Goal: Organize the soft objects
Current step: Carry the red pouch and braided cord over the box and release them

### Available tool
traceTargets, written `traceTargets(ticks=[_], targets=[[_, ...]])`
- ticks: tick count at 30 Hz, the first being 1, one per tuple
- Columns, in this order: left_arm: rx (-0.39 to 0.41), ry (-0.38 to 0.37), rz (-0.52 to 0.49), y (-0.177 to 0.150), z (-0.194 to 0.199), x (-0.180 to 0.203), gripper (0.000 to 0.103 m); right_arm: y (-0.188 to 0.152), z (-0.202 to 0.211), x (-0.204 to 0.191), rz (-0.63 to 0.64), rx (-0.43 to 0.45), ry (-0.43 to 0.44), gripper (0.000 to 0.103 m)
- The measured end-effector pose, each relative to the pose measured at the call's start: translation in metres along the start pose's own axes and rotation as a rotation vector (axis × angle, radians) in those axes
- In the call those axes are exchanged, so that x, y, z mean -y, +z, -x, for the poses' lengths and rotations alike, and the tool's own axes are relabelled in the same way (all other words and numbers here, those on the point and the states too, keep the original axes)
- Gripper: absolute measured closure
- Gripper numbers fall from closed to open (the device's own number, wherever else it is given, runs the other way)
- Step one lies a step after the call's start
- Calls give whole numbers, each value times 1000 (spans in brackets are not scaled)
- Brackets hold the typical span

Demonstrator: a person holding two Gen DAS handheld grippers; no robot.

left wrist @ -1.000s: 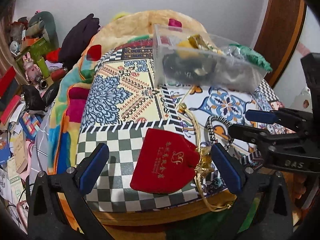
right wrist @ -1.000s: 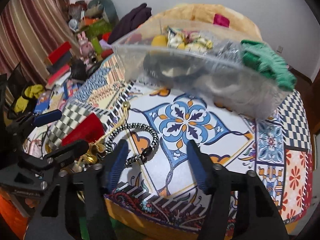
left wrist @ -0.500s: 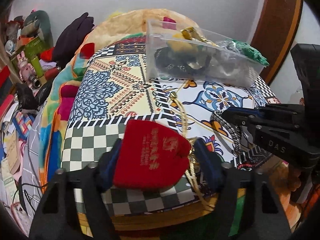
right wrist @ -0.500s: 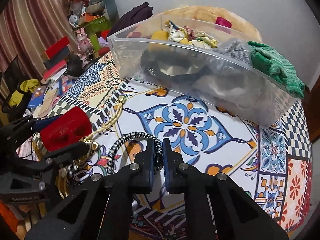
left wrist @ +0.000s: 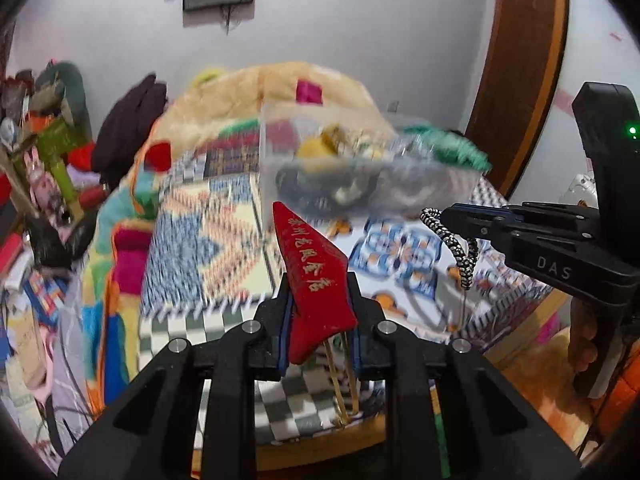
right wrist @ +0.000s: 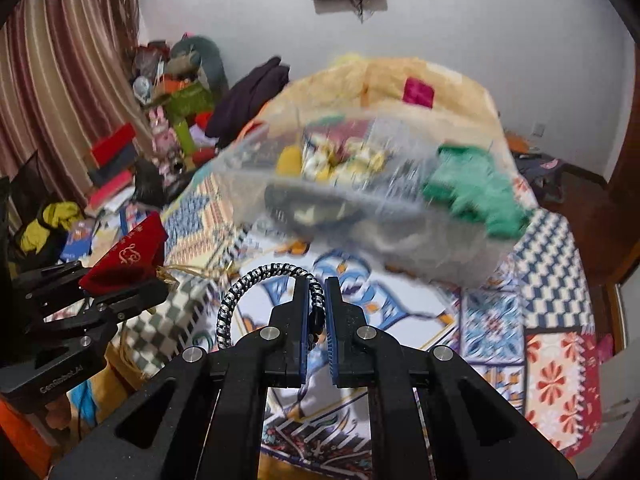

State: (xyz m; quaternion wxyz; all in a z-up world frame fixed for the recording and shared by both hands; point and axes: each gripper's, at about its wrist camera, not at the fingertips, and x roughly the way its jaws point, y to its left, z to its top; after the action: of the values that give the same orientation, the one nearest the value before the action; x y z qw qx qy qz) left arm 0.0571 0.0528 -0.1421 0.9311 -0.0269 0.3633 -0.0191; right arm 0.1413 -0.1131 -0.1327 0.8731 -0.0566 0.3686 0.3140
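My left gripper is shut on a red velvet pouch with gold lettering, lifted off the patterned cloth; its gold cords hang below. The pouch also shows in the right wrist view. My right gripper is shut on a black-and-white braided cord loop, raised above the cloth; the loop also shows in the left wrist view. A clear plastic bin holding soft items, with a green cloth over its right rim, stands ahead of both grippers.
The patterned cloth covers a round table. A beige plush blanket lies behind the bin. Toys, books and a dark garment are piled at the left. A wooden door frame is at the right.
Both grippers have closed and lifted: the left took the red pouch, the right took the braided loop. Both views now tilt upward and are motion-blurred.
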Motion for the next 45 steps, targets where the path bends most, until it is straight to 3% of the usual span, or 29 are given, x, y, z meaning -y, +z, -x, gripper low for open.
traceTargets(ticks=[12, 21, 31, 38, 40, 42, 45], targets=[[125, -37, 9, 69, 4, 4, 81, 44, 43, 24, -45, 195, -56, 96], [199, -64, 17, 126, -10, -2, 81, 76, 30, 44, -81, 242, -92, 96], [83, -85, -4, 134, -81, 7, 81, 88, -30, 55, -94, 148, -122, 96], [15, -43, -39, 128, -118, 14, 80, 83, -49, 57, -76, 100, -145, 95], [6, -41, -38, 127, -122, 13, 75, 81, -48, 57, -72, 97, -152, 95], [3, -39, -32, 126, -124, 13, 60, 81, -48, 58, -71, 92, -151, 95], [14, -28, -34, 125, -122, 13, 47, 82, -48, 60, -75, 87, -147, 94]])
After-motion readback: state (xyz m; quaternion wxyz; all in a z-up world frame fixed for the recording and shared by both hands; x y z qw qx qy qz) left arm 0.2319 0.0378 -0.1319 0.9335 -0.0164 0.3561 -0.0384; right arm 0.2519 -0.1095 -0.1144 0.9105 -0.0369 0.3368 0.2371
